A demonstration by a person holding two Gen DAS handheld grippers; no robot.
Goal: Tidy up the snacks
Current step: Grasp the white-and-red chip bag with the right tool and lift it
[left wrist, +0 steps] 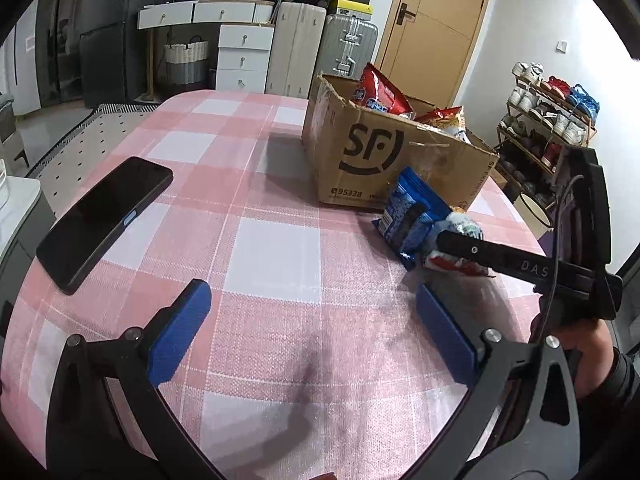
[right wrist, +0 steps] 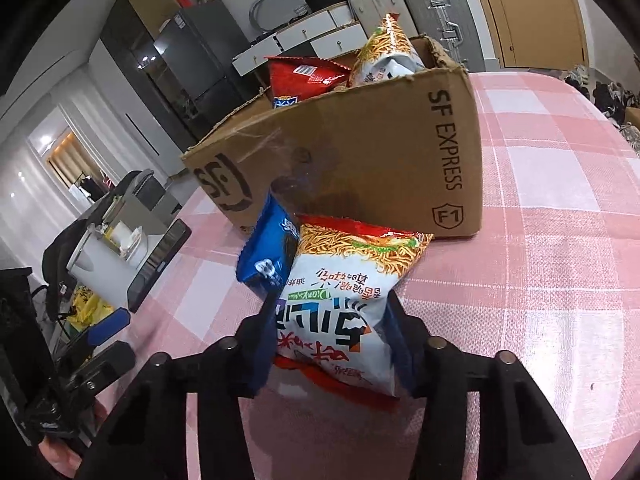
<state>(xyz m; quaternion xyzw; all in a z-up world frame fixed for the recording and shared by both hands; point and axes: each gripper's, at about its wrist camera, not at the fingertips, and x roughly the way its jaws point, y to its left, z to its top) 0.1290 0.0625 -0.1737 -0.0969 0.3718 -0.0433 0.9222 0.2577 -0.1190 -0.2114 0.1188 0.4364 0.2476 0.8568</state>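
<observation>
While a black smartphone (left wrist: pixel 105 224) lay at the left of the pink-and-white checked worktop (left wrist: pixel 276 248), the left gripper (left wrist: pixel 308 332) hung released above bare cloth, its blue pads wide apart and holding nothing. Toward the middle stood an open brown cardboard box (left wrist: pixel 360 160) with red snack bags (left wrist: pixel 380 90) poking from its top. Just in front of the box, a blue snack packet (right wrist: pixel 266 256) lay touching a white-and-orange noodle snack bag (right wrist: pixel 344 300). At the right, the right gripper (right wrist: pixel 332 344) was clenched on that noodle bag, both pads pressing its sides.
</observation>
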